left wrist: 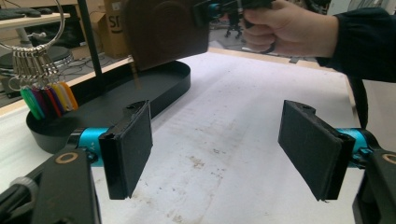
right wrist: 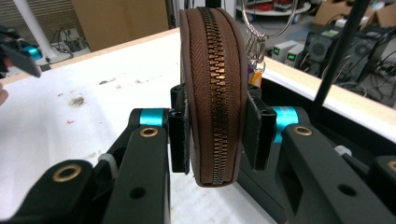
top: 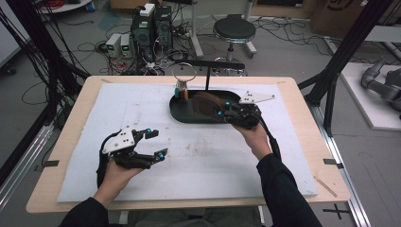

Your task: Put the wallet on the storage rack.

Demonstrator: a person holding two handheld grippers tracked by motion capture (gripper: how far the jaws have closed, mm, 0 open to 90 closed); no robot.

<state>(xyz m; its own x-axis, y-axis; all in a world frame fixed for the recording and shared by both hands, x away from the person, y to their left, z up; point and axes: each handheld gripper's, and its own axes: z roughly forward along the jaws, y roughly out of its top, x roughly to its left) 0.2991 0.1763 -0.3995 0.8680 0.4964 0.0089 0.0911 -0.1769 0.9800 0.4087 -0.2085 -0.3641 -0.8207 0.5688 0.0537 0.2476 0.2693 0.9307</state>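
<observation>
— Two things matter on the counter: where's the pouch relative to the black tray?
— Over its right part, the brown zippered pouch is clenched edge-up in the right hand-held gripper.
— And the left hand-held gripper?
— Released, empty, well left of the tray. Likely a lift-out; next, carry it clear of the key ring.

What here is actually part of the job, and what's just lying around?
Part of the job:
- brown zip pouch, clamped in the right gripper
- black tray below it
- left gripper, open, waiting

Just lying about:
- key ring with coloured tags
- stool
- computers and cables on the floor
</observation>
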